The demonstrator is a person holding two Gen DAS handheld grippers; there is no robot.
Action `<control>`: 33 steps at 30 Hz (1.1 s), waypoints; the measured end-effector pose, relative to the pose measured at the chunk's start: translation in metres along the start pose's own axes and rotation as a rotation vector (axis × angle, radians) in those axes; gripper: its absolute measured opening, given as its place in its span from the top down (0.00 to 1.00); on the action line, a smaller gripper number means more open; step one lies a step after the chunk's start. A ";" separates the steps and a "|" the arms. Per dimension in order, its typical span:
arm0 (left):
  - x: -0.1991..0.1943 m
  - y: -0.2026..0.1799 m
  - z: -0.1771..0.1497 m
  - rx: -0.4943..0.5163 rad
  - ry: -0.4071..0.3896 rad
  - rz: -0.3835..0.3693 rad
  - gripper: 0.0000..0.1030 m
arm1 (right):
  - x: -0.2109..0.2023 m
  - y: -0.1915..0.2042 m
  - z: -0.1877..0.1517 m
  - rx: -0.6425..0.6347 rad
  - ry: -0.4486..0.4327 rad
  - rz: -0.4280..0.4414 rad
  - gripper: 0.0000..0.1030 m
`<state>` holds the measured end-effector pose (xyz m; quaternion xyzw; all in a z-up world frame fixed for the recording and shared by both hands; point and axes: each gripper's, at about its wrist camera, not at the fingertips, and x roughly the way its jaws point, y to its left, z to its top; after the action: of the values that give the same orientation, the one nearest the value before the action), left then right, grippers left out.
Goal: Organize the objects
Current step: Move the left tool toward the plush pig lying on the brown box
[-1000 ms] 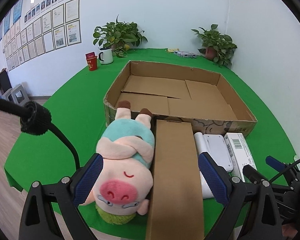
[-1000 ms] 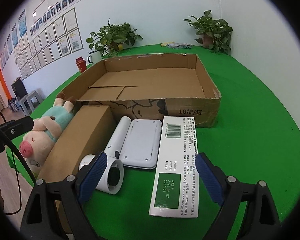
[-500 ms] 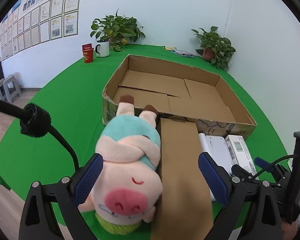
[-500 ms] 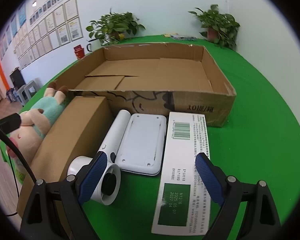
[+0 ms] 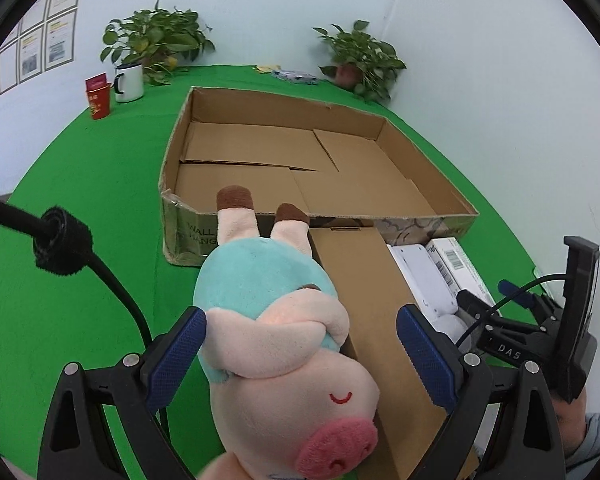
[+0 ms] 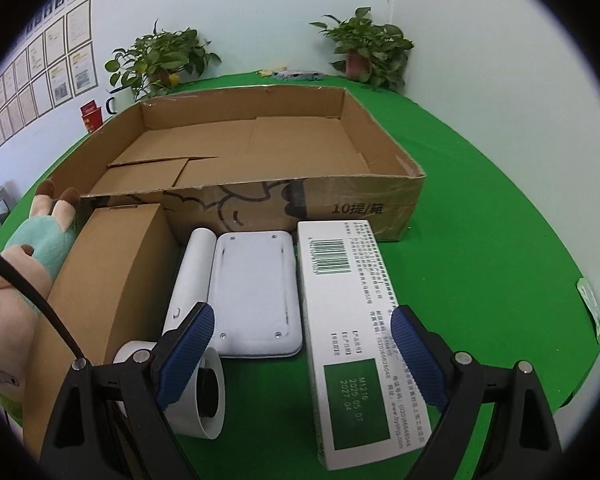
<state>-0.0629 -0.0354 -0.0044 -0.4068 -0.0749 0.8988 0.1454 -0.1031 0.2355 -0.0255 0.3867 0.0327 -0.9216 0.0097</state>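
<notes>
Blue-padded left gripper (image 5: 302, 354) gapes around the plush pig (image 5: 276, 344), pads not touching; right gripper (image 6: 302, 346) gapes above the white box (image 6: 356, 340).

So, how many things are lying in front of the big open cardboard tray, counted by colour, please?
Brown: 1, closed brown cardboard box
White: 3, white plastic hair dryer, flat white plastic device, long white printed carton
Pink and teal: 1, plush pig toy
Total: 5
</notes>
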 end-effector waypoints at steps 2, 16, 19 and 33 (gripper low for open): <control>0.003 0.000 -0.001 0.006 0.000 -0.008 0.07 | -0.001 -0.001 -0.001 -0.016 -0.003 -0.007 0.13; 0.000 0.009 -0.013 -0.059 -0.032 0.037 0.07 | -0.032 0.019 0.012 -0.188 -0.182 0.233 0.13; -0.010 0.000 -0.017 -0.071 -0.068 0.061 0.07 | -0.037 0.021 0.008 -0.236 -0.179 0.275 0.13; -0.070 -0.021 -0.022 -0.207 -0.161 0.236 0.07 | -0.119 0.049 0.013 -0.473 -0.163 0.831 0.13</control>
<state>0.0015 -0.0376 0.0362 -0.3525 -0.1301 0.9267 -0.0103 -0.0273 0.1851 0.0662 0.2809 0.0834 -0.8343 0.4670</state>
